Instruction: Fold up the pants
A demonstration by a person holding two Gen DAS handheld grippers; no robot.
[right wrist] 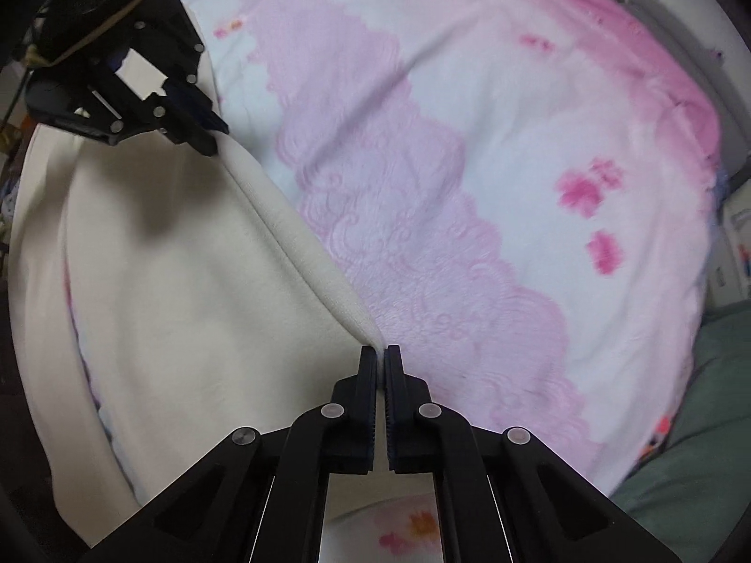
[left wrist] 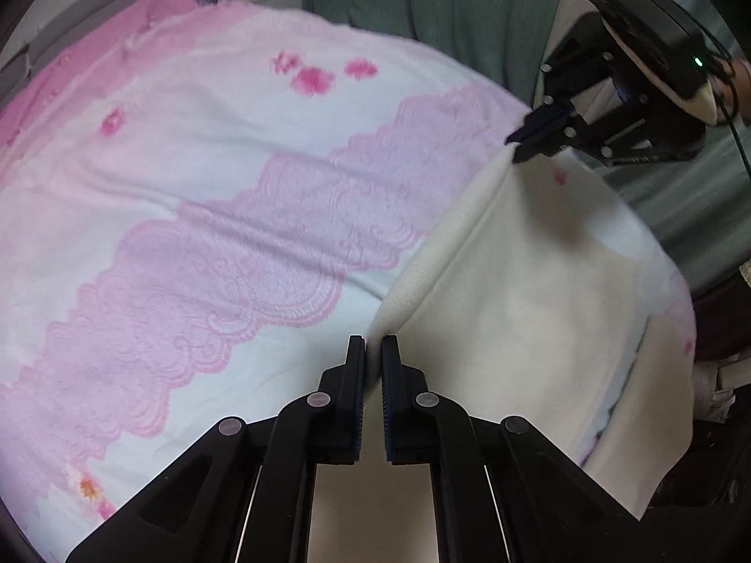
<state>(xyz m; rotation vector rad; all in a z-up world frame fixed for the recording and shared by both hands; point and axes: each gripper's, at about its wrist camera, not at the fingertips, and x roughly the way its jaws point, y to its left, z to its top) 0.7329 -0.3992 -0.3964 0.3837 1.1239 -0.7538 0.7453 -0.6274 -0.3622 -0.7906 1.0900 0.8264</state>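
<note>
Mostly pink floral bedspread (left wrist: 197, 216), cream pants (left wrist: 530, 309) atop.

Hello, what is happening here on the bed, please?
A person is folding cream pants on a pink and white bedspread. The left tool and the right tool are each shut on one end of the same hemmed edge, which stretches between them. The fold is not yet laid down.
</note>
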